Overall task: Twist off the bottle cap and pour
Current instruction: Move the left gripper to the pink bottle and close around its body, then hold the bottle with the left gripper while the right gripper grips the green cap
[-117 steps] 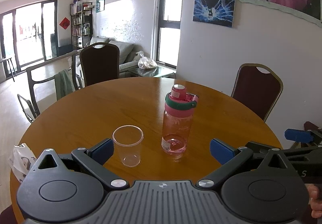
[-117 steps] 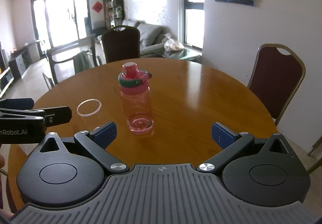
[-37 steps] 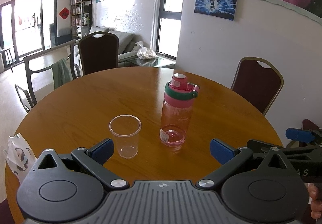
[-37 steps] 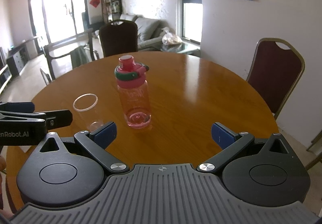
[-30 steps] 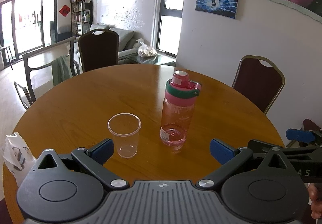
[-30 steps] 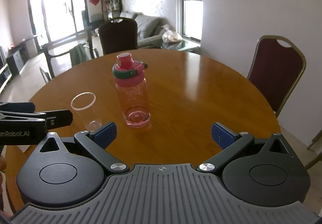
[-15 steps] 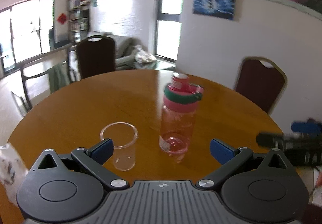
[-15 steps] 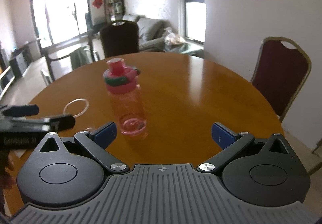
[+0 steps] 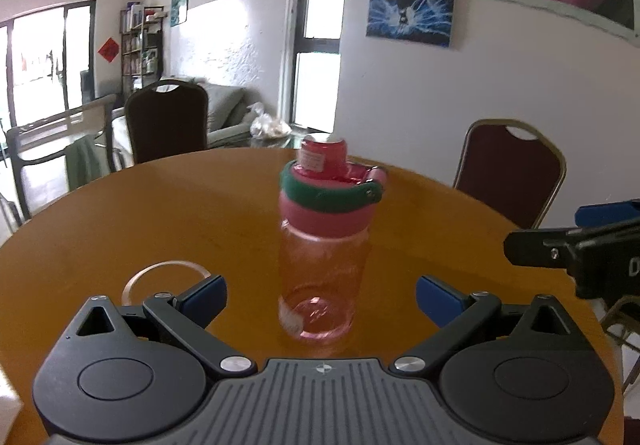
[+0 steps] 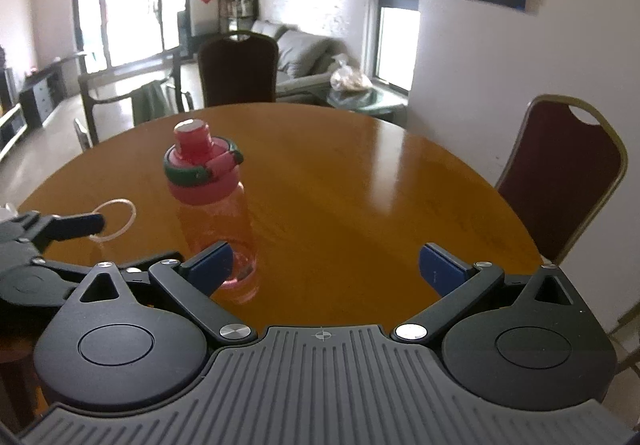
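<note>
On the round wooden table (image 9: 180,213), the clear plastic cup (image 9: 166,277) sits farthest left, its rim partly hidden behind the blue left fingertip (image 9: 204,299) of the left gripper (image 9: 320,297). That gripper's jaws are spread wide apart and hold nothing — the pink water bottle (image 9: 322,245) stands upright between them, in line with the gap but touched by neither pad. Its cap (image 9: 330,191), pink with a green band and a flip spout, is screwed on. Farther right in the left wrist view, the black finger of the right gripper (image 9: 560,249) reaches in from the edge, well clear of the bottle, with a maroon chair (image 9: 512,173) behind it.

From the right wrist view, the left gripper (image 10: 64,229) comes in at far left, next to the cup (image 10: 114,219). The bottle (image 10: 212,205) stands just beyond the right gripper's (image 10: 324,265) left pad (image 10: 208,265) — whether they touch is unclear. This gripper is likewise wide open and empty.
</note>
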